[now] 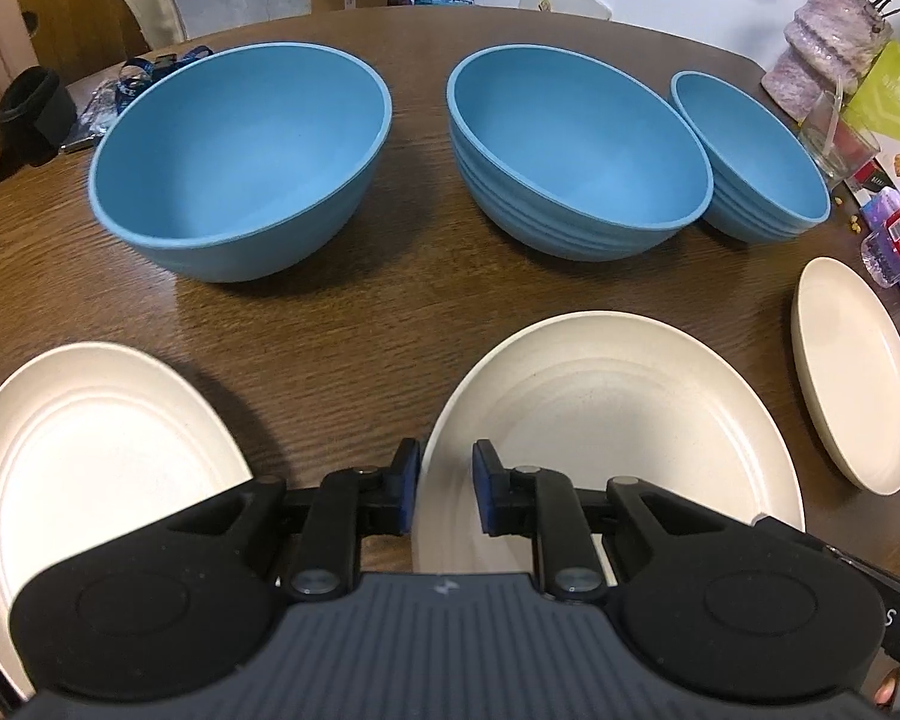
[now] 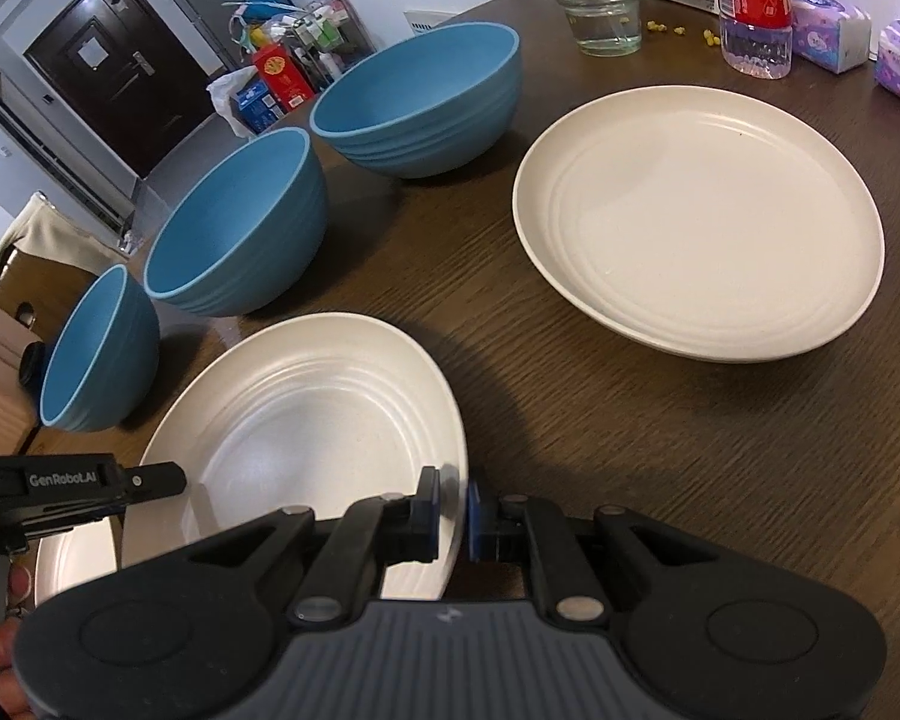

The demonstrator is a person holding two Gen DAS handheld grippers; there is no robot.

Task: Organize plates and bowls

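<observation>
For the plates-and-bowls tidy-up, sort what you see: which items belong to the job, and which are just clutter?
Job: three blue bowls; three cream plates.

Clutter: drinking glass, red-labelled bottle, tissue packs, pink vase.

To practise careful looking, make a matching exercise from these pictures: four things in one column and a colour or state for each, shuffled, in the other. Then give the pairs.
Column A
1. bowls
2. middle plate
3. glass
4. left hand-held gripper

Column B
a. open
b. clear
c. blue
d. rim clamped by the right hand-held gripper

Pairs: 1-c, 2-d, 3-b, 4-a
</observation>
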